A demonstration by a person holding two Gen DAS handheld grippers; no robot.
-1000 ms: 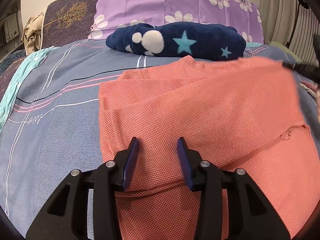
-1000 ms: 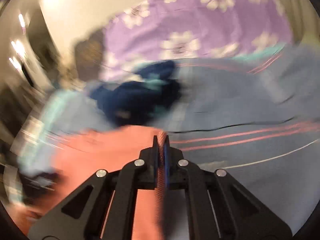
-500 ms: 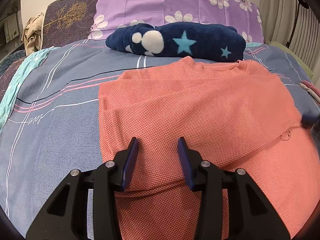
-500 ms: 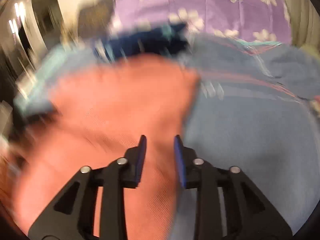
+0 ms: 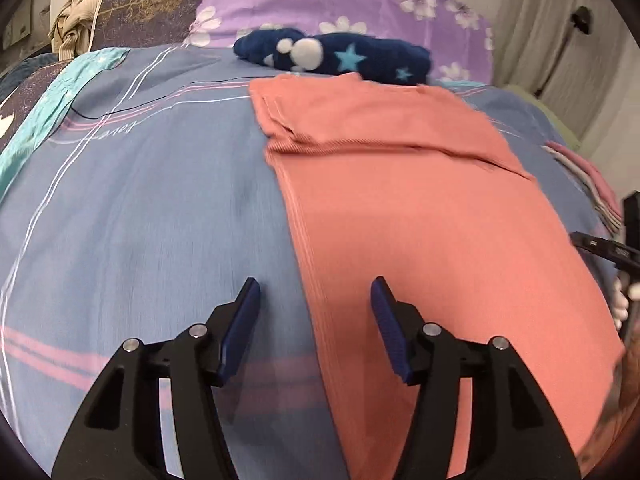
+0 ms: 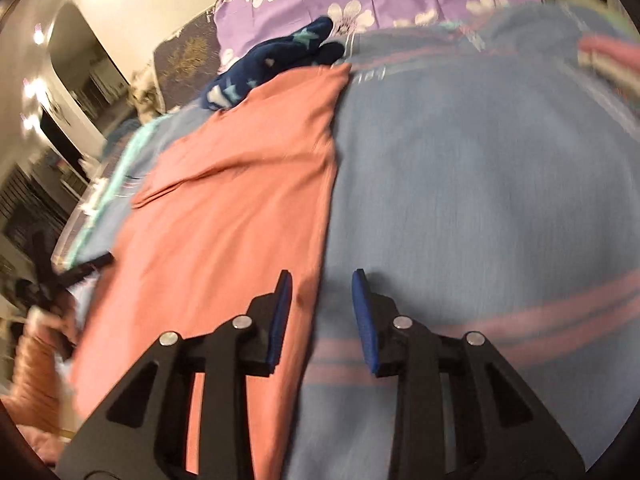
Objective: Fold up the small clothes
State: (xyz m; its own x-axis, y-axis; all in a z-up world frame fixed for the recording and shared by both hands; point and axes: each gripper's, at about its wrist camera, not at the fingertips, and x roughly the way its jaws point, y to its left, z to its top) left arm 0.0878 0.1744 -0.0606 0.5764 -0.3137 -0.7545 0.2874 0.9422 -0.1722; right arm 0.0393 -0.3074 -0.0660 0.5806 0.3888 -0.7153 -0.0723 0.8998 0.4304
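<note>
A salmon-pink shirt (image 5: 404, 184) lies flat on the blue striped bedsheet (image 5: 152, 200), folded into a long strip with both sides turned in. It also shows in the right wrist view (image 6: 240, 200). My left gripper (image 5: 316, 300) is open and empty, low over the shirt's near left edge. My right gripper (image 6: 320, 292) is open and empty, straddling the shirt's near right edge. The right gripper's tip shows at the right edge of the left wrist view (image 5: 600, 246).
A folded navy fleece with stars (image 5: 340, 56) lies beyond the shirt against a purple flowered pillow (image 5: 340, 4). A pink striped garment (image 5: 584, 176) lies at the bed's right side. A teal cloth strip (image 5: 48, 108) runs along the left.
The right gripper let go of the shirt's side after folding it over and opened. Both grippers moved back to the shirt's near end, and the left jaws opened wider.
</note>
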